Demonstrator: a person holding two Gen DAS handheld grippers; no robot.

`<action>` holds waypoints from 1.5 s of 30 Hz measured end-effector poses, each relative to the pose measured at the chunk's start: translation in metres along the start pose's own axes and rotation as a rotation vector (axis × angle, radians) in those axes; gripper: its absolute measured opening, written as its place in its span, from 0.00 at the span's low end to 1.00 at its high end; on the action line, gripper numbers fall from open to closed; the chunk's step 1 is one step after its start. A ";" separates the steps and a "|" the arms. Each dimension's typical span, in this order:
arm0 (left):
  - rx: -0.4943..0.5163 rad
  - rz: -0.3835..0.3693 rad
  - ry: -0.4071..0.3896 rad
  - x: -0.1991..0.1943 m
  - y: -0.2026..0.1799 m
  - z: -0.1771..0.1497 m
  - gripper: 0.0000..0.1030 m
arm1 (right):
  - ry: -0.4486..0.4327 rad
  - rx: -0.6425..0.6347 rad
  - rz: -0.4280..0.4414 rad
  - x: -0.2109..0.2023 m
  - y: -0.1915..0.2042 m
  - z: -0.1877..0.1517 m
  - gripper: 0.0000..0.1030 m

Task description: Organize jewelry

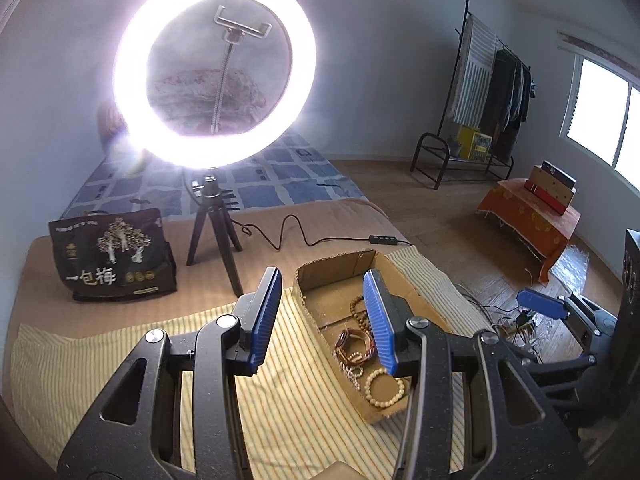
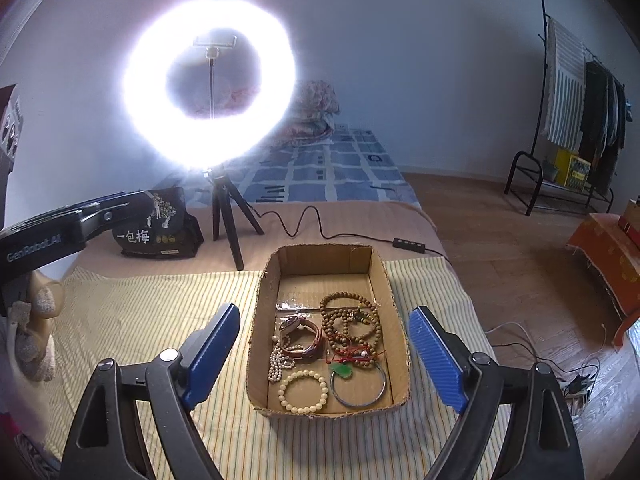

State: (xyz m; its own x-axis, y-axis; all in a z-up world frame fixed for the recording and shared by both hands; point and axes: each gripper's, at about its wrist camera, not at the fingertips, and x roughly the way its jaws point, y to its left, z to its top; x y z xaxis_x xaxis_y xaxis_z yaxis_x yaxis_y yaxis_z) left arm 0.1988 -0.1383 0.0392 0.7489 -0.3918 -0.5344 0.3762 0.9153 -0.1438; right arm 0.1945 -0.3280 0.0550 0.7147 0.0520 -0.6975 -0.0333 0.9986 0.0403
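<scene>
**Jewelry lies in the box, both tongs empty above it**

The cardboard box [image 2: 394,304] sits on a striped cloth [image 2: 160,312] spread over the bed, its long axis running away from the camera toward the ring light [image 2: 210,76]. In the right wrist view the right tongs [image 2: 324,356] stand wide apart, one blue pad on either side of the box, nothing between them but the box below. The left tongs [image 1: 324,316] are partly apart and hold nothing; they hang over the box's left wall.

Inside the box, at its near end, a cream bead bracelet [image 2: 303,393] lies flat beside a metal bangle [image 2: 359,386]. A green pendant [image 2: 342,371] on red cord rests on the bangle's far rim. Behind them lie a watch [image 2: 300,338], on its side, and coils of brown wooden beads [image 2: 352,320]. A pearl strand [image 2: 276,360] runs lengthwise along the left wall. The far end of the box is bare cardboard.

A black bag [image 2: 160,224] stands left of the light's tripod.
</scene>
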 end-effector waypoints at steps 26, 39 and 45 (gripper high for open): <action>0.059 0.036 0.006 -0.082 0.008 -0.075 0.73 | -0.086 -0.029 -0.056 -0.046 0.022 -0.027 1.00; 0.085 0.063 -0.009 -0.088 0.003 -0.081 0.93 | -0.092 -0.006 -0.048 -0.045 0.019 -0.030 1.00; 0.081 0.091 -0.030 -0.088 0.005 -0.081 0.99 | -0.087 -0.012 -0.047 -0.043 0.021 -0.031 1.00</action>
State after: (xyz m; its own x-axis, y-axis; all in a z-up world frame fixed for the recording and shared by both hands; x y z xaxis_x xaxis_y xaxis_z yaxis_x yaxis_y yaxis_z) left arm 0.0908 -0.0917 0.0184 0.7977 -0.3112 -0.5166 0.3480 0.9371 -0.0272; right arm 0.1417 -0.3094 0.0634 0.7737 0.0054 -0.6336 -0.0069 1.0000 0.0000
